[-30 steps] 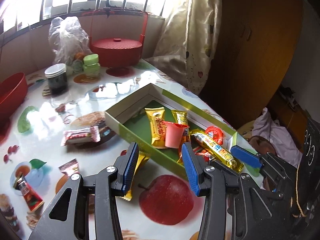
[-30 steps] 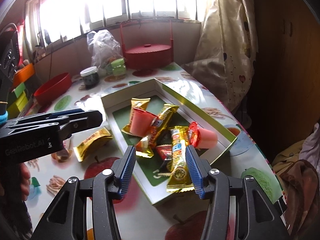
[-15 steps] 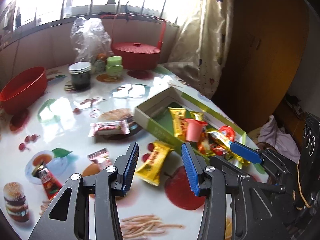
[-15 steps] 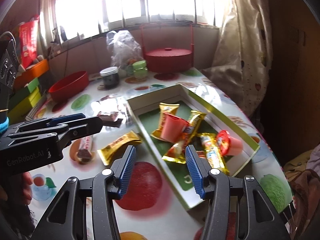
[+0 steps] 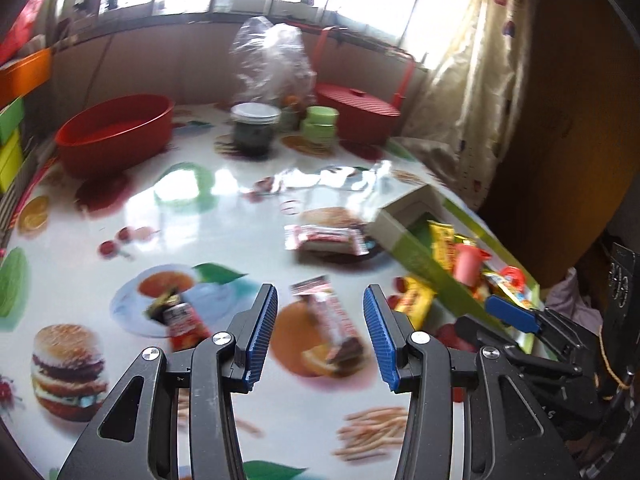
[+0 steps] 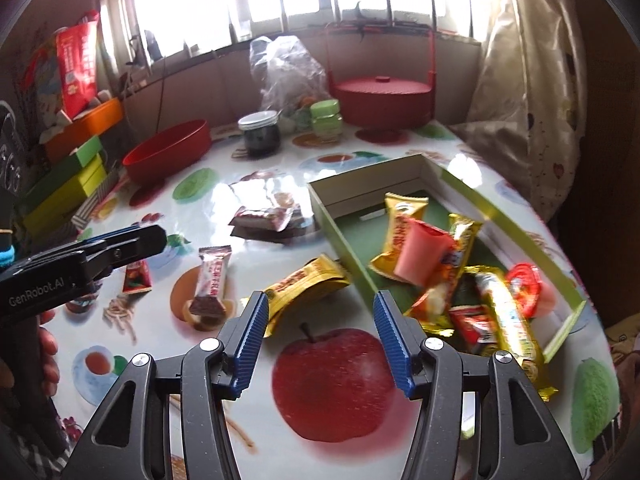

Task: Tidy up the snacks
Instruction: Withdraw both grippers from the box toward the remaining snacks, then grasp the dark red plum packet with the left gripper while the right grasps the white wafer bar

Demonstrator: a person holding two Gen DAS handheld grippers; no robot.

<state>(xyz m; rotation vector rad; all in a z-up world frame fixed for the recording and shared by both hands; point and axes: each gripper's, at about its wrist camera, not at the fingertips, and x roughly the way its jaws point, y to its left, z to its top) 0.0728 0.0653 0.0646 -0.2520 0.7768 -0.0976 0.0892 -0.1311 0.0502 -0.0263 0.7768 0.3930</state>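
Your left tongs [image 5: 320,334] are spread apart and hold nothing, hovering over the glossy fruit-and-food printed surface [image 5: 208,216], with a pink-and-white wrapped snack bar [image 5: 334,326] lying between the blue pads, blurred so its print cannot be read. Your right tongs [image 6: 320,336] are likewise parted and empty above the printed red apple. Take the shallow green cardboard box [image 6: 344,236] as landmark: inside it lie a gold peanut-candy packet [image 6: 394,240], a pink plastic jelly cup [image 6: 420,256] and a red-lidded jelly cup [image 6: 524,288] among overlapping wrappers too jumbled to separate. Just outside its near left wall lies a gold-wrapped candy bar [image 6: 304,284], partly hidden behind your right tongs' left finger. Farther left of the box lie the pink-and-white bar, then a small red sachet [image 6: 136,278], half covered by your left tongs. Beyond the box's far left corner rests a pinkish wafer packet [image 6: 264,216].
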